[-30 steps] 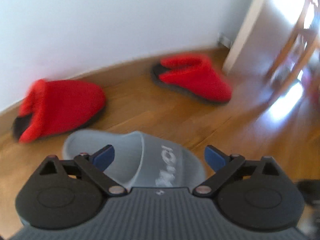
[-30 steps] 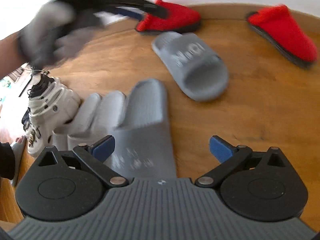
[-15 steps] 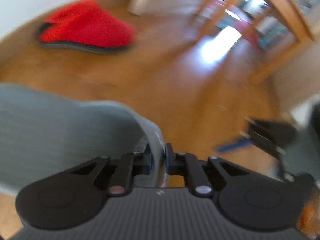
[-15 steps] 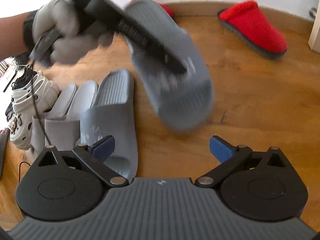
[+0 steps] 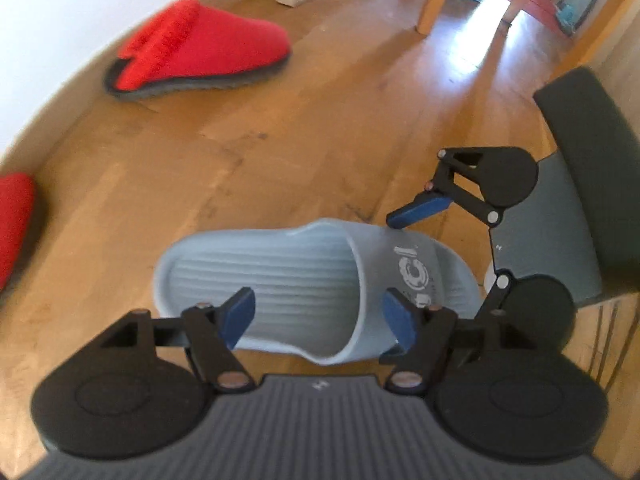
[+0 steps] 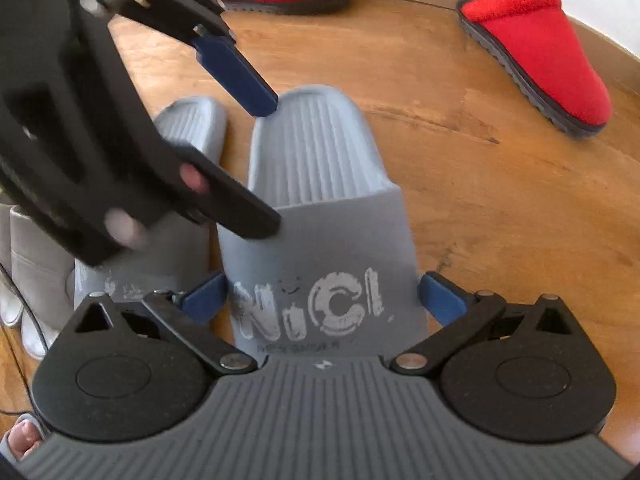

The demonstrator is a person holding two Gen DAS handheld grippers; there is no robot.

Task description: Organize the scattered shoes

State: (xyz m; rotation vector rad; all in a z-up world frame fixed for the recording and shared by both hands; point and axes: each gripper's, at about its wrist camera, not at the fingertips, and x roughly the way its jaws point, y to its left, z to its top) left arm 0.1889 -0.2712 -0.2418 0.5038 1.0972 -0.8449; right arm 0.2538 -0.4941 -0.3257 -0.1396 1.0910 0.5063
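The wooden floor (image 5: 304, 128) fills both views, and the big news sits right in the middle of it: the grey slide (image 5: 320, 284) is down, flat on the boards, lying beside its mate (image 6: 188, 184) in the row at nine o'clock in the right wrist view. Half a second back that same slide was up in the air, pinched at its edge; a second back it lay out alone on the open floor. So one pair looks matched, and by my reading the greys are done.

Next in size, two red slippers: one red slipper (image 5: 200, 48) at eleven o'clock in the left wrist view, the other red slipper (image 6: 536, 56) at two o'clock from the right wrist, well apart, both near the wall. They look like the next job.

At far nine o'clock from the right wrist, pale shoes (image 6: 36, 280) stand lined up.

Now the tools. The left gripper (image 5: 320, 316) has just been opening; its blue pads straddle the slide's strap without pressing, so it is released. The right gripper (image 6: 324, 300) hangs over the strap with the printed logo, fingers spread either side, nothing pinched, and it sits lower and closer than before.
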